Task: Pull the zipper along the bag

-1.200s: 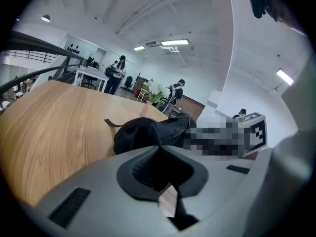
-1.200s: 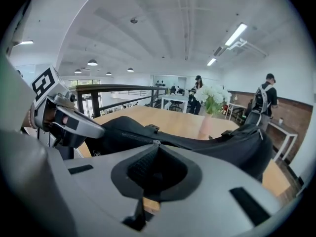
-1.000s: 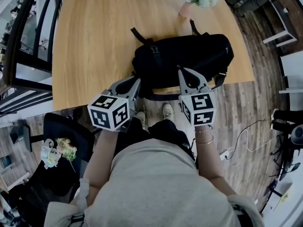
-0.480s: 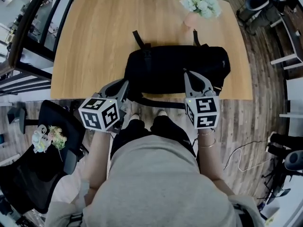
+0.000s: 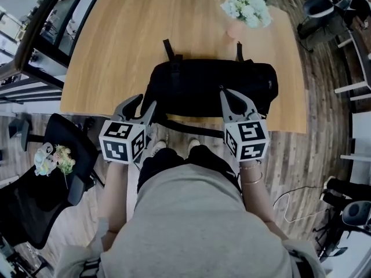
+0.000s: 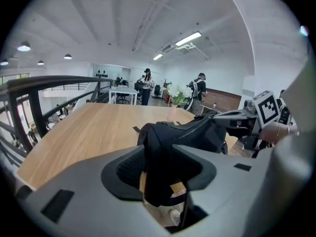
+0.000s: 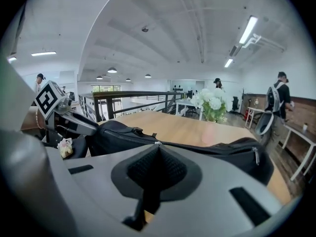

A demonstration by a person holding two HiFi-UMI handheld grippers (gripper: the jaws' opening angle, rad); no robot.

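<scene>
A black bag point(image 5: 208, 86) lies lengthwise on the wooden table point(image 5: 116, 51), close to its front edge. My left gripper point(image 5: 142, 104) is at the bag's left end. Its jaws are opening, and the bag's end fabric point(image 6: 163, 147) sits in the gap between them without being pinched. My right gripper point(image 5: 227, 93) rests on the bag's top, right of the middle. In the right gripper view its jaws point(image 7: 157, 151) are shut on the small silver zipper pull point(image 7: 157, 143), and the zipper line runs away to both sides. A second pull point(image 7: 256, 155) hangs at the bag's right end.
A vase of white flowers point(image 5: 246, 7) stands behind the bag at the table's far right. The bag's strap point(image 5: 185, 123) hangs over the front edge. A black chair holding a small bouquet point(image 5: 49, 158) sits at the lower left. People stand far off in the room.
The left gripper's jaws have spread apart from shut and let go of the bag's left end. The right gripper stays shut on the bag's top.
</scene>
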